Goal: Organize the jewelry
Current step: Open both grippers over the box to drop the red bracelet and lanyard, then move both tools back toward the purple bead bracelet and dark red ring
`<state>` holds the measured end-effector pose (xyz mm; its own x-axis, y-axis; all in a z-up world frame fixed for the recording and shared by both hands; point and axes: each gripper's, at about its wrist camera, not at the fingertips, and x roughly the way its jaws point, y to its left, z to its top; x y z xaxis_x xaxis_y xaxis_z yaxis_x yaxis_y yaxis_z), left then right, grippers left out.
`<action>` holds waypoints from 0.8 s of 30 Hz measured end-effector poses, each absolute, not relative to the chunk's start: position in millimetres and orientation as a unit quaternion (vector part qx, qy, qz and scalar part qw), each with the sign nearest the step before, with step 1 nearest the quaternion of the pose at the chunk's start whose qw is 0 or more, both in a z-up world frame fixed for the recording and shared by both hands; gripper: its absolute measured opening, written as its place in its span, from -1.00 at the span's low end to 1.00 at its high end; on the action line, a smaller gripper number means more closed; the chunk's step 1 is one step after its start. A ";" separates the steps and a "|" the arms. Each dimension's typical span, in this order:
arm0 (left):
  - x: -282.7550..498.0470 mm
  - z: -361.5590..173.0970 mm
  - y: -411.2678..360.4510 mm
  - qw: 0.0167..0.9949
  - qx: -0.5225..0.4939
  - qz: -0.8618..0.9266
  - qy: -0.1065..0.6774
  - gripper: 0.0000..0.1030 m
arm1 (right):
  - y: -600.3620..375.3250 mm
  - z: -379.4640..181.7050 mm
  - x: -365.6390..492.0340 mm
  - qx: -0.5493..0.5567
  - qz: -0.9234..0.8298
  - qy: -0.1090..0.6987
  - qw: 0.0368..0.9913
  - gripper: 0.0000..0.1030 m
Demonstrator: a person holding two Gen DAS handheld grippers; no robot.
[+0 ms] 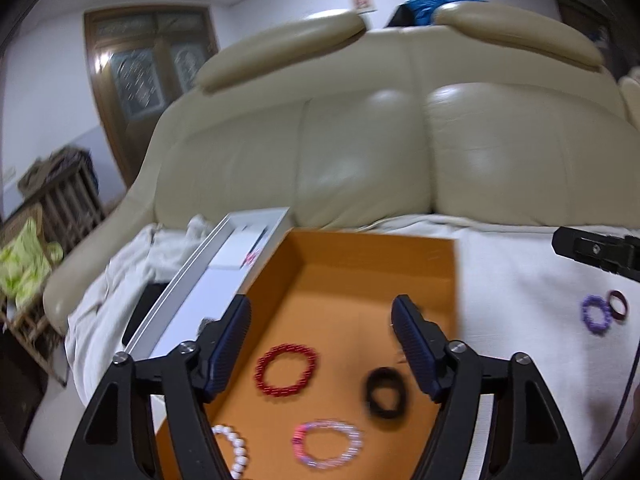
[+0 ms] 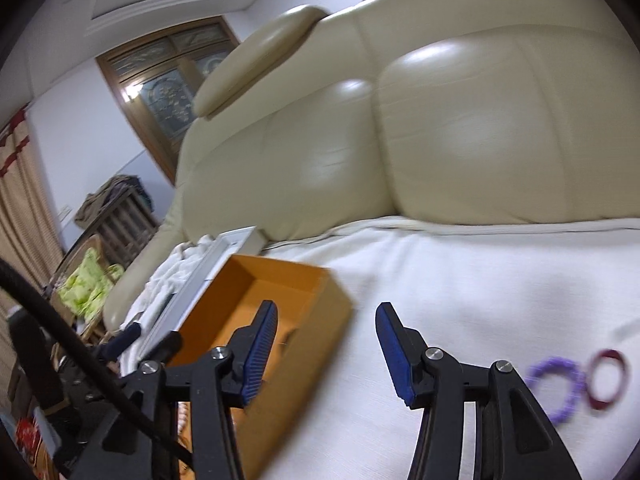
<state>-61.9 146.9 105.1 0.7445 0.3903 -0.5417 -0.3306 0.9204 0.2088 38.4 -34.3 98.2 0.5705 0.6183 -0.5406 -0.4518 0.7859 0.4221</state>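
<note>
Beige leather sofa [image 1: 360, 152], draped with a white cloth [image 2: 460, 280], is carrying an orange box [image 1: 360, 264] near the cloth's left edge. Red [image 1: 286, 372], black [image 1: 386, 393], pink [image 1: 327, 443] and pearl [image 1: 234, 450] bracelets are lying inside it, beneath the left tool [image 1: 322, 314], whose jaws are standing wide and empty. Right tool [image 2: 326, 320], half open and empty, is straddling the box's right wall. Purple [image 2: 554, 386] and maroon [image 2: 606, 378] rings are lying toward the cloth's right edge, well apart from both tools. Risk: blurred, quick travel may be knocking the box or overshooting these small rings.
</note>
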 end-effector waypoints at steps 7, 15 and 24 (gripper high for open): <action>-61.6 109.7 74.9 0.944 0.076 0.132 0.292 0.55 | -121.0 109.7 20.8 0.141 0.241 0.340 0.898 0.07; -59.2 98.2 22.4 0.944 0.063 0.088 0.310 0.55 | -219.3 107.3 -14.9 0.203 0.166 0.354 0.898 0.07; -52.6 82.8 1.6 0.939 0.066 0.080 0.329 0.55 | -244.3 92.0 -7.5 0.210 0.149 0.386 0.886 0.07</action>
